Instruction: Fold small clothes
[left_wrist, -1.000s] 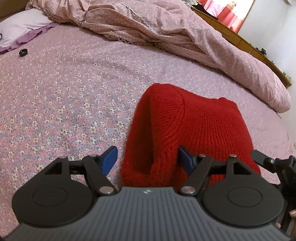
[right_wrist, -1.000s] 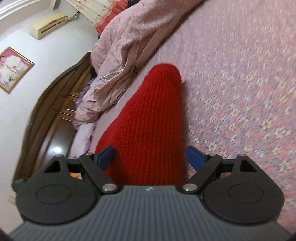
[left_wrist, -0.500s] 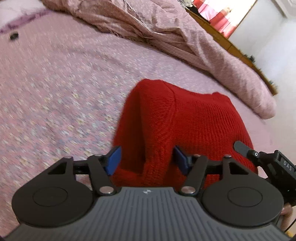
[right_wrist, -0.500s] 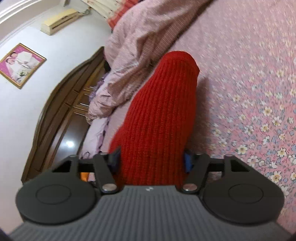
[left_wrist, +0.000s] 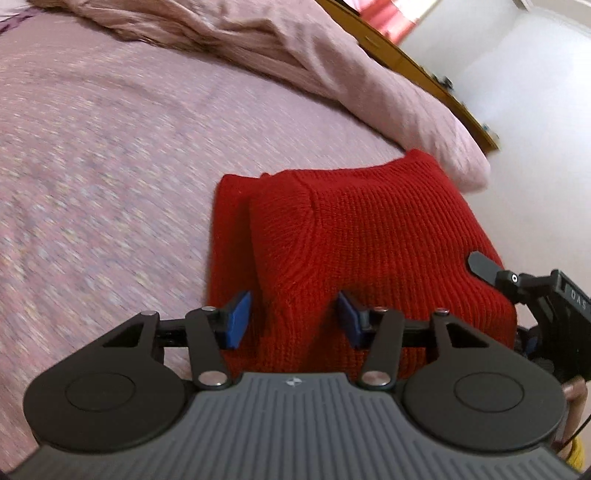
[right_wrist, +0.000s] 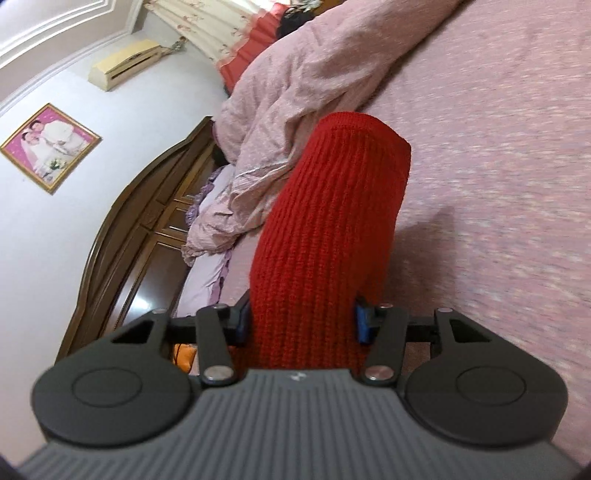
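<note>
Red knit (left_wrist: 369, 236) lifted off the bed (left_wrist: 92, 147), bunched and hanging between both grippers. Left gripper (left_wrist: 291, 319) clamped on a thick fold at the knit's near edge, blue pads (left_wrist: 236, 319) pressed into the wool from either side (one flap hangs loose just left of the left pad). Right gripper (right_wrist: 301, 319) closed on another bunch of the same knit (right_wrist: 332, 229), pads (right_wrist: 364, 321) sunk into the ribbing on both sides, cloth rising away from it as a rounded column above the bed (right_wrist: 498, 147). Seen from the left wrist, right gripper (left_wrist: 517, 284) at the knit's right edge, one dark finger lying against the wool.

Beyond the knit, a rumpled pink quilt (left_wrist: 295, 62) heaped along the far side of the bed. From the right wrist: same quilt (right_wrist: 280, 96) behind the knit, dark wooden headboard (right_wrist: 140, 229) to its left, framed photo (right_wrist: 50, 147) and air conditioner (right_wrist: 125, 68) on the wall. Sheet blurred in both views, floral print barely legible.
</note>
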